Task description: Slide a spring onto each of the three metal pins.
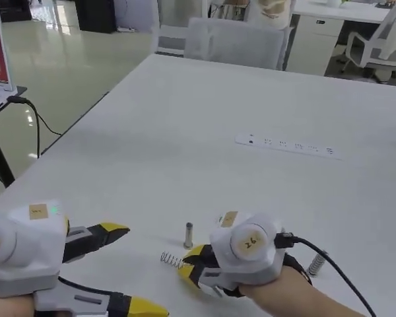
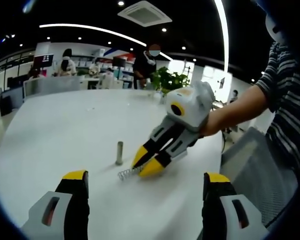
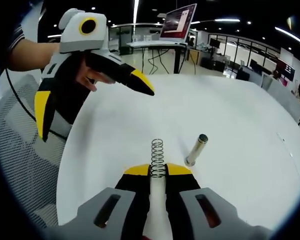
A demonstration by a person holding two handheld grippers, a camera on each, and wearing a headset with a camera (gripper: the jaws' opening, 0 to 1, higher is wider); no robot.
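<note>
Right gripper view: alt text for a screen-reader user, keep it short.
The right gripper pinches one end of a small coiled metal spring in its yellow-tipped jaws, the spring pointing forward over the white table. A short silver metal pin stands just right of it, apart from the spring. The left gripper is at the upper left, jaws open.

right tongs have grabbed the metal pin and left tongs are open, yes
No. The right tongs are shut on the spring, not the metal pin, which stands free beside them, as the right gripper view shows. The left tongs are open, as you said.
</note>
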